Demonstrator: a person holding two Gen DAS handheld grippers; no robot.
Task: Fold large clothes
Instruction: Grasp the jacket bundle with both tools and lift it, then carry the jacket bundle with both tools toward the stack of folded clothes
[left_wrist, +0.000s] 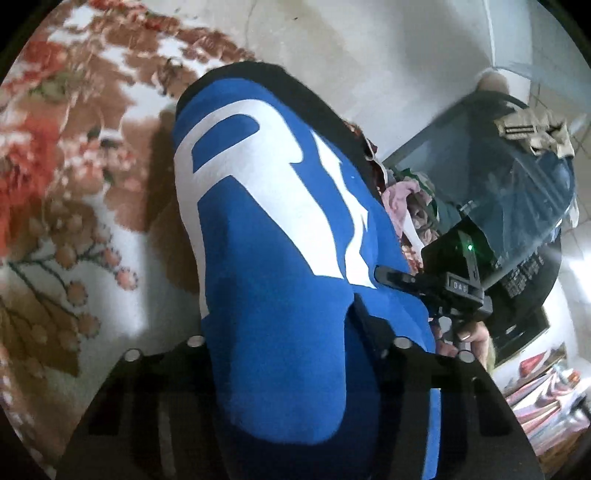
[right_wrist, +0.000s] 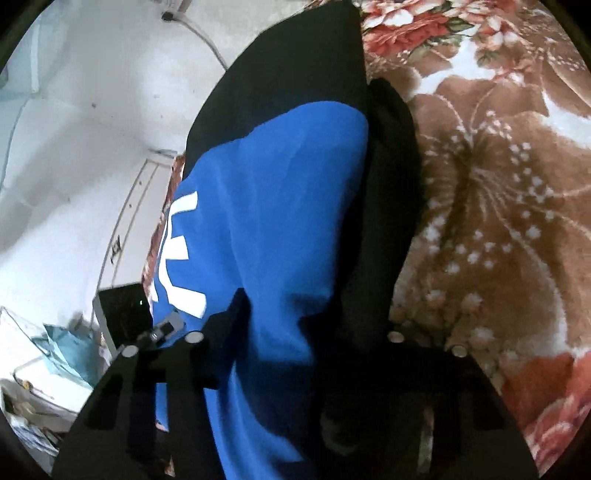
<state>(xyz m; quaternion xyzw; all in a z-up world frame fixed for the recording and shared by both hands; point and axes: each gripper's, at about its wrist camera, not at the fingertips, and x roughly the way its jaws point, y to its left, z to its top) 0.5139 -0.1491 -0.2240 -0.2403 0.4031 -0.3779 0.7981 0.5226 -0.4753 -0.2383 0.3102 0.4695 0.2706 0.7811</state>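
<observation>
1. The left wrist view alone shows the right gripper clamped on an edge of the blue cloth garment with white lettering and black trim, beside a heap of mixed clothes.
2. The right wrist view alone shows a black sleeve lying against the brown floral blanket.
3. The garment hangs bunched between the left gripper fingers, which are closed on it; it covers the right gripper likewise.

Soft matt blue-and-black cloth garment with smooth white print, draped between matt black plastic hand-held gripper fingers; plush, fuzzy floral blanket beyond, right of the other hand-held gripper.
</observation>
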